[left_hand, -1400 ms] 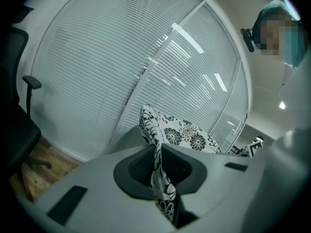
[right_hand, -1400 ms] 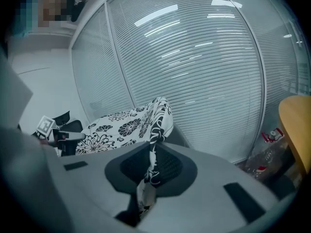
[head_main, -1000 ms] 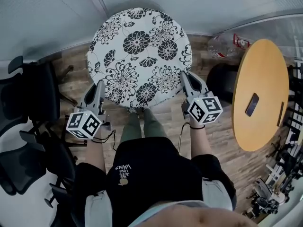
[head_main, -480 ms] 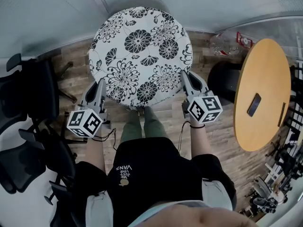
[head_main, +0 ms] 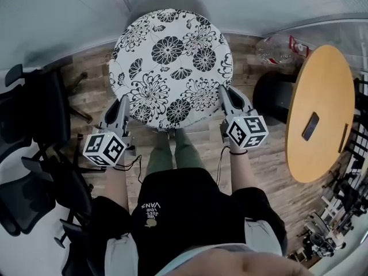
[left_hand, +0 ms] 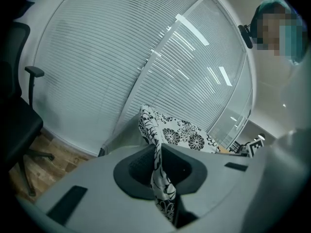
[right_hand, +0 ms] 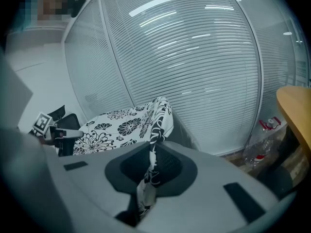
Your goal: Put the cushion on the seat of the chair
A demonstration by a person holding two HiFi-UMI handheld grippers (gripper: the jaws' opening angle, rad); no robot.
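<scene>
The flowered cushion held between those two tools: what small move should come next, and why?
Probably a swing of the cushion leftward, toward the black office chair. The left hand-held gripper and the right hand-held gripper are each shut on an edge of it, holding it flat in front of the person, while the chair stands off to the left, not under it.
</scene>
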